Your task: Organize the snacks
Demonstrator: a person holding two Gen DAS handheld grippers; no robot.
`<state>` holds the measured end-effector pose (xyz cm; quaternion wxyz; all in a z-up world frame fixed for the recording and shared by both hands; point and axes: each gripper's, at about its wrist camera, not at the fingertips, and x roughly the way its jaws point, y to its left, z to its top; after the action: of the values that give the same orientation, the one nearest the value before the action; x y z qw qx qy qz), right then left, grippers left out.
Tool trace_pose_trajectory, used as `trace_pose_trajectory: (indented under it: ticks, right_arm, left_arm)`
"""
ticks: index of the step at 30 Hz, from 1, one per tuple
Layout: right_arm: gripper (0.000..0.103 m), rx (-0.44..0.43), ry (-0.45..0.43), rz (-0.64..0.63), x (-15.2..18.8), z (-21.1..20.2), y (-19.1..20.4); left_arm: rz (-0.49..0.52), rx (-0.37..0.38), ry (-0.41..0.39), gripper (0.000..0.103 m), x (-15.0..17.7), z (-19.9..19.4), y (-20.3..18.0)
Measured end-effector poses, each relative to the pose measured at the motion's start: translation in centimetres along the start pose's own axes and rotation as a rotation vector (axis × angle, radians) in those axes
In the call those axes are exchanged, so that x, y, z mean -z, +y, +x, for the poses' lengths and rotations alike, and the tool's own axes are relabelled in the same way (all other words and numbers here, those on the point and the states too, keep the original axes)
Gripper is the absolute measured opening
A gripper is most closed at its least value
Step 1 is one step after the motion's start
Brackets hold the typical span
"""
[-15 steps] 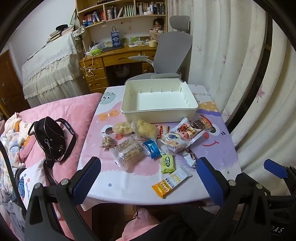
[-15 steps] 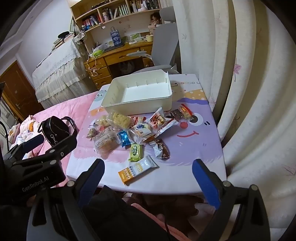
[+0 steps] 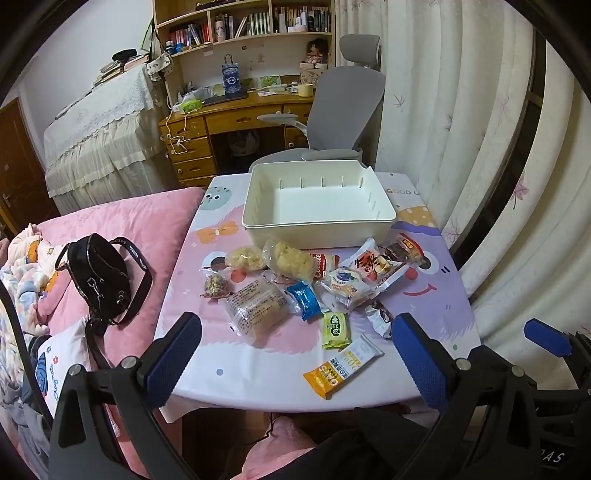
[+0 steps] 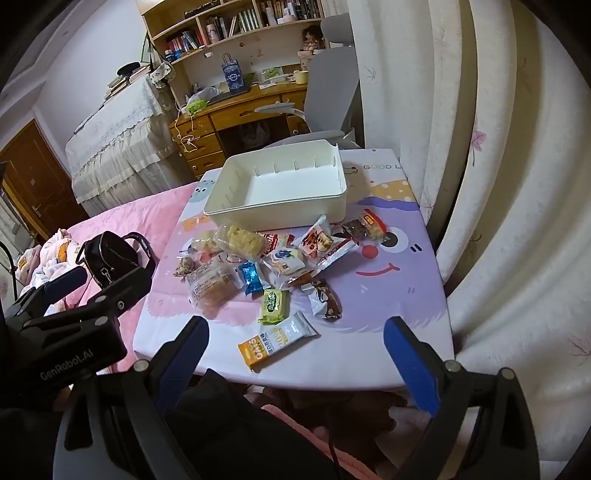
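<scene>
Both the left gripper (image 3: 295,360) and right gripper (image 4: 297,360) hang wide open, empty, over the counter's (image 3: 436,306) scattered snack packets (image 3: 258,308), light, crinkly, slippery things best pinched mid-body.

A black handbag (image 3: 101,275) lies on the pink bed (image 3: 147,218). Beyond the bed stands a wooden desk (image 3: 225,122); a grey office chair (image 3: 343,110) is just beside it, bookshelves (image 3: 243,26) above.

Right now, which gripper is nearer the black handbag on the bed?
Left. The left gripper hangs open over the table's near edge, on the side of the black handbag. The right gripper, also open, sits further toward the curtain side.
</scene>
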<state>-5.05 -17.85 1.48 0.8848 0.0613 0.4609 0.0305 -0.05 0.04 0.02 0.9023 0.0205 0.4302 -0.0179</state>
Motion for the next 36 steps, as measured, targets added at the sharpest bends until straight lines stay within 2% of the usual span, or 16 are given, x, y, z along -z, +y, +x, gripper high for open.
trace_pose_trajectory:
  ticks: [26, 36]
  right_arm:
    - [0.096, -0.01, 0.001, -0.003, -0.5, 0.8, -0.3]
    - [0.096, -0.012, -0.001, -0.005, -0.2, 0.6, 0.4]
  left_arm:
    - [-0.005, -0.01, 0.002, 0.102, -1.2, -0.3, 1.0]
    - [-0.016, -0.037, -0.008, 0.102, -1.2, -0.5, 2.1]
